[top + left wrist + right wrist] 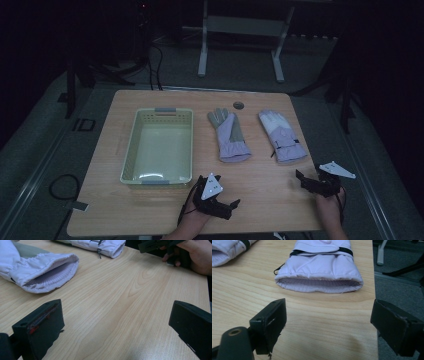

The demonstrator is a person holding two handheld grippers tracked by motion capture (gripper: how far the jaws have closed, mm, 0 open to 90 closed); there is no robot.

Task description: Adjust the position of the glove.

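Two gloves lie lengthwise on the tabletop [260,175], cuffs toward the person: left glove [229,135] just ahead of the left tool [220,202], right glove [282,136] ahead of the right tool [312,182]; both tools gape wide, empty, beside a basket [159,146]

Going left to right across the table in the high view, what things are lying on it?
Pale yellow-green plastic basket → lilac padded glove with grey palm → lilac-and-white padded glove with black strap. Nearer the person, the left gripper and right gripper have open jaws.
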